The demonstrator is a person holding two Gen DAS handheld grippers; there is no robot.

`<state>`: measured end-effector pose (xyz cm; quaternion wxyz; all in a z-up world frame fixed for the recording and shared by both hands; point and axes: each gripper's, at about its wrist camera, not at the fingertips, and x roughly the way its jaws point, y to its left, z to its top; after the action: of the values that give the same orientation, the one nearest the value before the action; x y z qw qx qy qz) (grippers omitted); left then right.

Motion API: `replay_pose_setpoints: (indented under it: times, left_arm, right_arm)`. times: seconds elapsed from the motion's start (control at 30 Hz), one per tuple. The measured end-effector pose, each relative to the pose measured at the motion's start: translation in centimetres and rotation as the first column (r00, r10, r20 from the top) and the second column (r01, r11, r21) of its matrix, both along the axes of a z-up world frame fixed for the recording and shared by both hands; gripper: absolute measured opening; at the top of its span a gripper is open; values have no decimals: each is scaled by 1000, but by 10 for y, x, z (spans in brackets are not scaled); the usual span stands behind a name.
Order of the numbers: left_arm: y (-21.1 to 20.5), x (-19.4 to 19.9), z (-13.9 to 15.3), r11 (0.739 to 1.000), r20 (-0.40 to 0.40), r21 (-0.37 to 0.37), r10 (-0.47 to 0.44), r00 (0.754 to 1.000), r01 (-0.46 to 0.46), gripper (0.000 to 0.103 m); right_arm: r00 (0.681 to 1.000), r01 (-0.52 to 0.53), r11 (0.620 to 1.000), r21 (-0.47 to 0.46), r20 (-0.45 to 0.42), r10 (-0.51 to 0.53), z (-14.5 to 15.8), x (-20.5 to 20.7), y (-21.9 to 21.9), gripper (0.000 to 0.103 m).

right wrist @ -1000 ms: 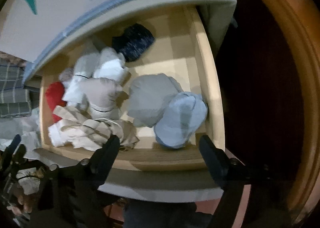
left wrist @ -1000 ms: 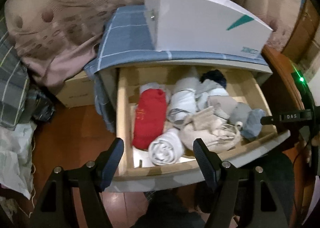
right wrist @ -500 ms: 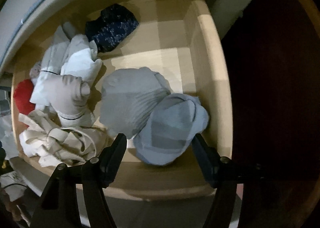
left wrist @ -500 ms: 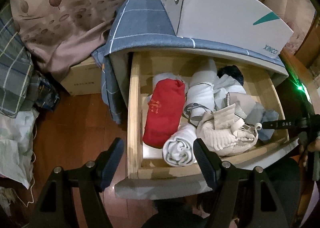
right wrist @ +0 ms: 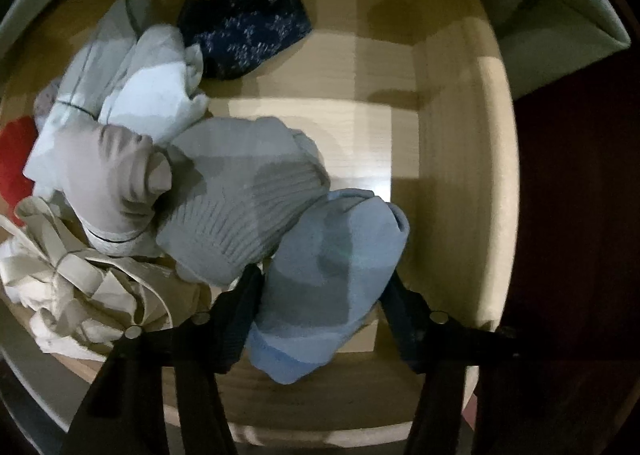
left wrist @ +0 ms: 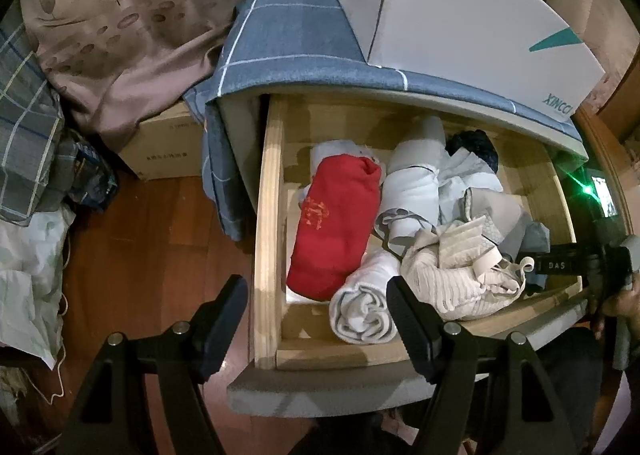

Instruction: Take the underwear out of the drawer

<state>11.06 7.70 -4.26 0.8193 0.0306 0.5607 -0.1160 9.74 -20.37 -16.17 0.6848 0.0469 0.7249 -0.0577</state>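
Note:
The wooden drawer [left wrist: 266, 215] stands pulled out, packed with rolled underwear: a red roll [left wrist: 336, 223], a white roll [left wrist: 360, 307] and a crumpled cream piece [left wrist: 452, 279]. My left gripper [left wrist: 318, 303] hangs open above the drawer's front left corner with nothing between its fingers. My right gripper [right wrist: 320, 295] points straight down into the drawer's right end [right wrist: 452, 175]. Its jaws are closing around a light blue roll [right wrist: 332, 275], one finger close on each side. A grey ribbed roll [right wrist: 240, 207] lies against that roll on the left.
A white box [left wrist: 460, 15] sits on the blue checked cloth [left wrist: 288, 43] covering the cabinet top. A dark navy bundle [right wrist: 244, 35] lies at the drawer's back. A cardboard box [left wrist: 164, 147] and bedding stand on the wood floor at left. A hand [left wrist: 624, 303] holds the right tool.
My right gripper has dropped into the drawer and its fingers have narrowed around the light blue roll. My left gripper has drifted left and slightly lower, still open.

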Motion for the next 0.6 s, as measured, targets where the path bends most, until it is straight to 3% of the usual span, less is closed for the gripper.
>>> replay_pose_setpoints:
  times: [0.2, 0.47, 0.6]
  left_arm:
    - [-1, 4, -1, 1000, -32, 0, 8, 999, -8, 74]
    - [-15, 4, -4, 999, -114, -19, -31, 993, 29, 74]
    - [-21, 9, -14, 998, -195, -48, -36, 980, 27, 74]
  right_arm:
    - [997, 51, 999, 19, 50, -52, 1, -6, -9, 42]
    - [973, 127, 991, 39, 189, -132, 34, -24, -24, 41]
    - [964, 129, 991, 46, 229, -136, 51, -38, -14, 41]
